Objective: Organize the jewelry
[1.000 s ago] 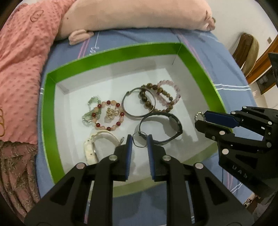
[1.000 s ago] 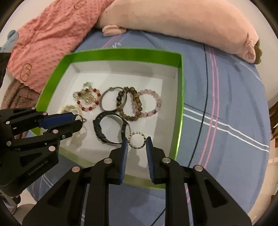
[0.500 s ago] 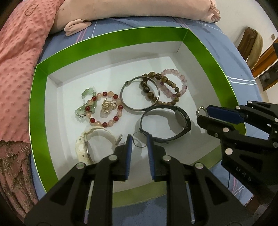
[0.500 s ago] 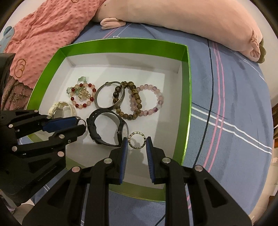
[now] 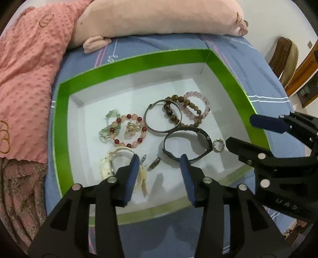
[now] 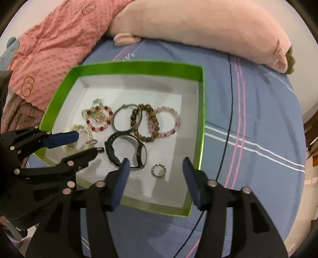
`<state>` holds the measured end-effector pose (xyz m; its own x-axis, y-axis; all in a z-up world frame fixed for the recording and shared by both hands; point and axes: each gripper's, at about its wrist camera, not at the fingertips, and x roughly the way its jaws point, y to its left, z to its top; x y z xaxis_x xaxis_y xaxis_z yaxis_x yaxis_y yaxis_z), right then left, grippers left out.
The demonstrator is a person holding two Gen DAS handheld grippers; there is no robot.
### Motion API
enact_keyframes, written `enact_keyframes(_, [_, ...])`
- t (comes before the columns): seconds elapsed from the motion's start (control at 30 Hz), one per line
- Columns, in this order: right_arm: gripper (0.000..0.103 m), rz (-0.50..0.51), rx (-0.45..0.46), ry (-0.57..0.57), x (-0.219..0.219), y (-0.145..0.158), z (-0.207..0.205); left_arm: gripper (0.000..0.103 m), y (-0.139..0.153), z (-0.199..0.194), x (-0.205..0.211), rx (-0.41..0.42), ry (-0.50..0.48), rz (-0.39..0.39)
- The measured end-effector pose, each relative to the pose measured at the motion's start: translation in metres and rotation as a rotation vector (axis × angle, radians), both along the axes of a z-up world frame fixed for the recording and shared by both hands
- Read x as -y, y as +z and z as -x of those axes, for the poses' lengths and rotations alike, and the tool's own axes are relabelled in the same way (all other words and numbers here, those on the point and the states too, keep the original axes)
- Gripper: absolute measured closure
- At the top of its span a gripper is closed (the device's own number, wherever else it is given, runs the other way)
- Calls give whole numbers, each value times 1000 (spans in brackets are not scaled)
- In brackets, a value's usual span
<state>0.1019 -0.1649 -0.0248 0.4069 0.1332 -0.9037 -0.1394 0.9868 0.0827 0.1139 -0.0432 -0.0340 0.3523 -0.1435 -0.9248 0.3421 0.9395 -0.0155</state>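
Blue striped bedding (image 6: 248, 111) carries a green-rimmed white box (image 6: 201, 111) beside a pink plush toy (image 5: 159, 17). Both tongs have just been opening and hold nothing: the left gripper (image 5: 160, 164) stands apart above a small dark ring (image 5: 155, 163) on the box floor, and the right gripper (image 6: 156, 168) gapes wide over a beaded silver ring (image 6: 158, 170) near a black watch (image 6: 127, 150).
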Motion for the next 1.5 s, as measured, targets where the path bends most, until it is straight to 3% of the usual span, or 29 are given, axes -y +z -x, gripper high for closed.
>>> enact_keyframes(0.27, [19, -29, 60, -47, 6, 29, 18, 27, 29, 25, -16, 104, 49, -28])
enact_keyframes(0.4, [18, -21, 87, -76, 8, 38, 31, 15, 40, 36, -27, 145, 85, -44])
enact_keyframes(0.57, [9, 3, 115, -108, 8, 43, 45, 14, 44, 45, -39, 142, 126, -33])
enact_keyframes(1.1, [9, 54, 142, -108, -2, 50, 52, 6, 57, 53, -44, 146, 148, -6])
enact_keyframes(1.5, [9, 60, 145, -110, -2, 50, 53, 6, 56, 53, -43, 138, 153, -12])
